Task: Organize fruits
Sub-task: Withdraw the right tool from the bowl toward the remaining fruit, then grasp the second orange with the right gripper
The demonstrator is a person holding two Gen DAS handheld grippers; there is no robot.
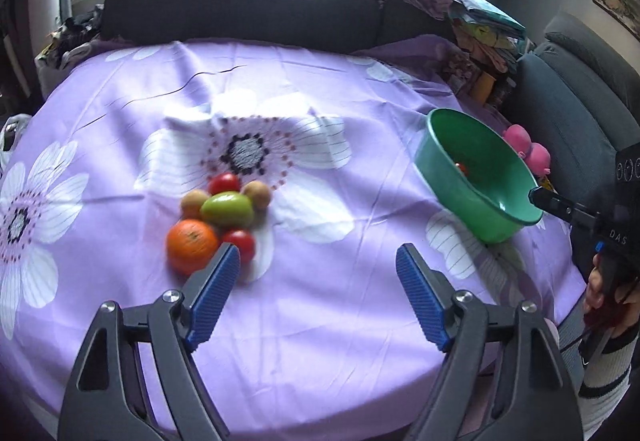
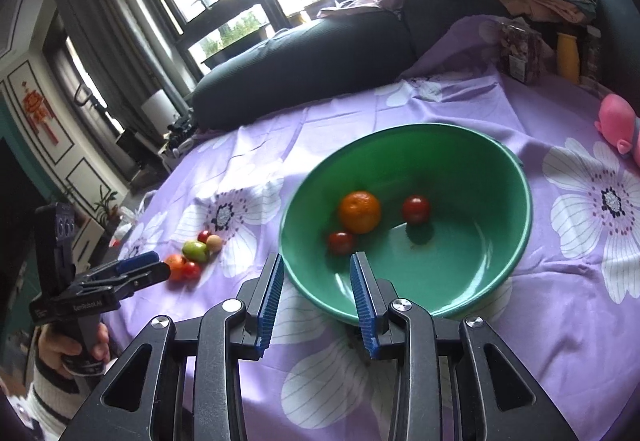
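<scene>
Left wrist view has us looking down at the pile that's left to sort: an orange (image 1: 192, 243), a green mango-looking fruit (image 1: 227, 209), two red tomatoes (image 1: 225, 183) and two small brownish fruits (image 1: 257, 194), all bunched together on the purple flowered cloth (image 1: 320, 321). They sit just ahead of our left claw (image 1: 318, 261) and off to its left, with the left pad (image 1: 218, 281) nearly over the closer tomato. That claw is released, jaws spread wide with nothing between them, and it's angled down toward the table. Over on the right wrist view, the green bowl (image 2: 516, 177) already has an orange (image 2: 359, 211) and two tomatoes (image 2: 416, 209) in it, so we'd call the job maybe a third done, six pieces to go. Our right claw (image 2: 318, 269) straddles the near rim of the bowl, which sits tipped up on that side, so it looks like we're grasping the rim, though we can't see for sure that both pads are pressing on it. Both grippers are held by hands in striped sleeves. A pink toy (image 2: 618, 125) sits well beyond the bowl to the right, not part of this.
</scene>
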